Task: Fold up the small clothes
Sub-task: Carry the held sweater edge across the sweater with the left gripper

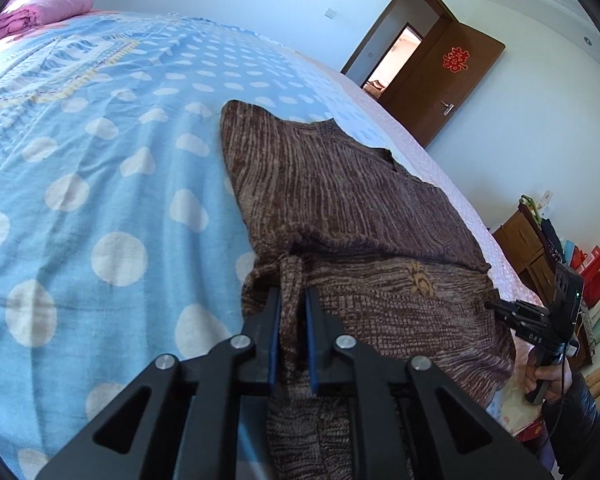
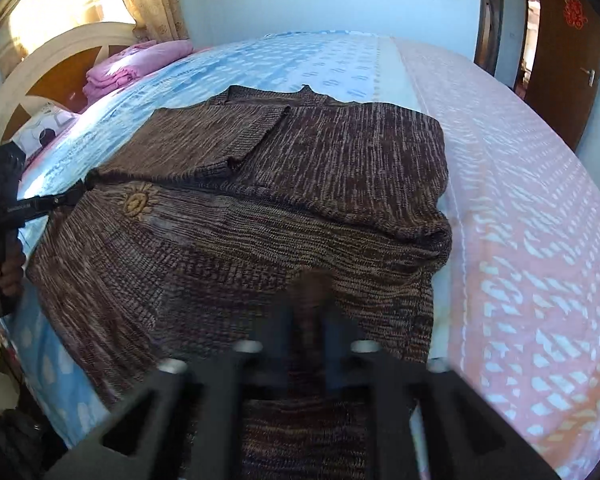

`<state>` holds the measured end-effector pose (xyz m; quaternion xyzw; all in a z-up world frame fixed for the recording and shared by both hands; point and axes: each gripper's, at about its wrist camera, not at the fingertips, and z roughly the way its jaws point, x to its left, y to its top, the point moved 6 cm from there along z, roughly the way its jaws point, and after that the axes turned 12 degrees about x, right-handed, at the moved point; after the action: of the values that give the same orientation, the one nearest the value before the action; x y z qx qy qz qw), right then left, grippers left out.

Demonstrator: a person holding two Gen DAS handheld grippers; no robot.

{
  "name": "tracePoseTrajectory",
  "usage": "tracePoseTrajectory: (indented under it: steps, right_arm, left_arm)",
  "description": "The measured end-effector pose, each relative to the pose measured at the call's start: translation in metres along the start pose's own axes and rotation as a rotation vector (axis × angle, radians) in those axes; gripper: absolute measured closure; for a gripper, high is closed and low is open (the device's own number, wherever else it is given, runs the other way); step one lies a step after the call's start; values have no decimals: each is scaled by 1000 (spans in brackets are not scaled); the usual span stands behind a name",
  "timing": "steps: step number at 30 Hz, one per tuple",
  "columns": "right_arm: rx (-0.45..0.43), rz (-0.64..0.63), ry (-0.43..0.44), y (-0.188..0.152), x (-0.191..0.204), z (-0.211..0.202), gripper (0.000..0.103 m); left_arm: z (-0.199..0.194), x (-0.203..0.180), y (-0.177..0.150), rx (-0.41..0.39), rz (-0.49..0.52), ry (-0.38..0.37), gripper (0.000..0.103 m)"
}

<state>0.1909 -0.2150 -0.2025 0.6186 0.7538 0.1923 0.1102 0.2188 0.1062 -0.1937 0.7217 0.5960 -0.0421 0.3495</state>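
Soft, floppy knit sweater (image 1: pixel 352 208) on the bed (image 1: pixel 80 200); best held by its edges. Left gripper (image 1: pixel 293 300) jaws pinch a fold; right gripper (image 2: pixel 309 316) jaws, blurred, appear closed on the hem.

The sweater (image 2: pixel 300 184) is brown with pale streaks (one yellow sun motif (image 2: pixel 137 203)). The bed sheet (image 1: pixel 100 200) is light blue with white dots. The folded blanket (image 2: pixel 116 72) is pink. The door (image 1: pixel 440 80) is brown.

free: blue dotted bedspread (image 1: pixel 100 200) left of sweater (image 1: pixel 360 220) | blocked: pink folded bedding (image 1: pixel 48 10) far corner
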Motion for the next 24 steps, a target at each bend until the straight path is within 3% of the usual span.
tracePoseTrajectory:
  steps: [7,14,19,24]
  right_arm:
    - [-134,43,5,-3,6,-59,95]
    - [-295,47,-67,22,5,-116,95]
    - [-279,51,-99,33,2,-106,95]
    - [-301,58,-123,34,2,-109,95]
  left_arm:
    - [-17,-20,-6,-58,87,19,97]
    - [-62,-45,22,-173,106,-6,98]
    - [-63,-56,41,-195,130,18,98]
    - [-55,-51,40,-184,114,17,98]
